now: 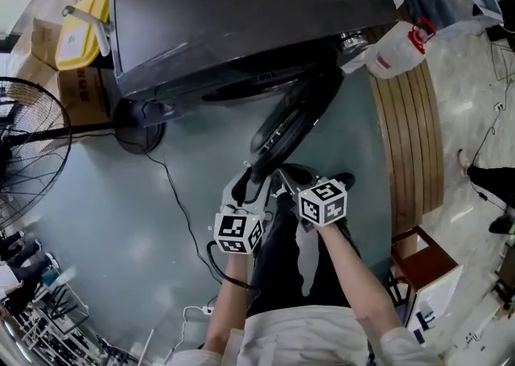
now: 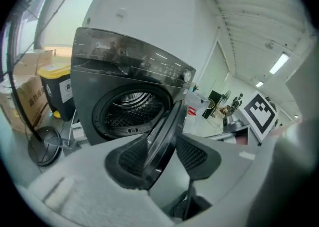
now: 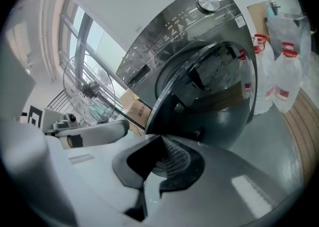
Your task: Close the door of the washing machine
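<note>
The head view showed the washing machine [image 1: 241,10] with its door [image 1: 294,119] hanging open; the left gripper view, the left tongs [image 2: 163,145] apart astride the door's edge, likely to swing it shut; the right gripper view, the right tongs [image 3: 161,153] closed, empty, beside it.

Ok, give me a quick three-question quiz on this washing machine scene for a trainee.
1. True or false: the door of the washing machine is shut.
2. Fill in: the right tool has its jaws ____.
3. Which tool has the door's rim between its jaws? A: left tool. B: right tool. C: neither.
Key: 1 false; 2 shut; 3 A.
</note>
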Tool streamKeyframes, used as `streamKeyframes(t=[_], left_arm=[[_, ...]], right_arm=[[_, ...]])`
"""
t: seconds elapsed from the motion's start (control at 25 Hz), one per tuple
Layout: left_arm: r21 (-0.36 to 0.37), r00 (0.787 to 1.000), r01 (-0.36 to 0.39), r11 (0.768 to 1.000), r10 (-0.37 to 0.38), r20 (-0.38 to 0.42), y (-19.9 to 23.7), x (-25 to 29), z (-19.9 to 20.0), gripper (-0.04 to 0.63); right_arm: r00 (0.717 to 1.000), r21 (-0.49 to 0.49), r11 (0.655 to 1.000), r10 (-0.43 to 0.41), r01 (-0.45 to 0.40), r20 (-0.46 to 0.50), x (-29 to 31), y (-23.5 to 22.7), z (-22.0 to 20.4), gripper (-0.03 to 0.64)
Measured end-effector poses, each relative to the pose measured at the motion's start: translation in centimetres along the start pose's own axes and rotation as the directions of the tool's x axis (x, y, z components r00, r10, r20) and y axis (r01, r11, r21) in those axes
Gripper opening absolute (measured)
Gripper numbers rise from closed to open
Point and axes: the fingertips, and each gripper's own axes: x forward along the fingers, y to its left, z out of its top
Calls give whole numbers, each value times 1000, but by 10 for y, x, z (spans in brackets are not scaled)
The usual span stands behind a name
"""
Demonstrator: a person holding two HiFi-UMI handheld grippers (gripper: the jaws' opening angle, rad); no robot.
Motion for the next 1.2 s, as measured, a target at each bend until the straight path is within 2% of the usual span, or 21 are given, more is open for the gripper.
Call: streamKeyframes(t=[0.08, 0.12, 0.48, 0.88, 1.2], left_arm=[[-17, 1000, -31, 999, 31, -1, 7, -11, -13, 59], [-21, 999, -45, 999, 45, -9, 9, -15, -21, 9], [-48, 993, -98, 994, 94, -70, 13, 2, -78, 3], [-87, 988, -145, 986, 140, -62, 23, 21, -79, 3], [-98, 991, -133, 986, 129, -46, 32, 31, -68, 3]], right_arm=[[1000, -18, 1000, -3, 3, -5, 1, 0, 1, -2], [1000, -23, 1000, -4, 4, -6, 1, 1, 1, -2], [999, -127, 992, 16, -10, 46, 7, 6, 7, -2], [999, -189, 982, 15, -5, 48, 18, 10, 14, -2], [999, -210, 978, 4, 3, 34, 29, 10, 19, -2]])
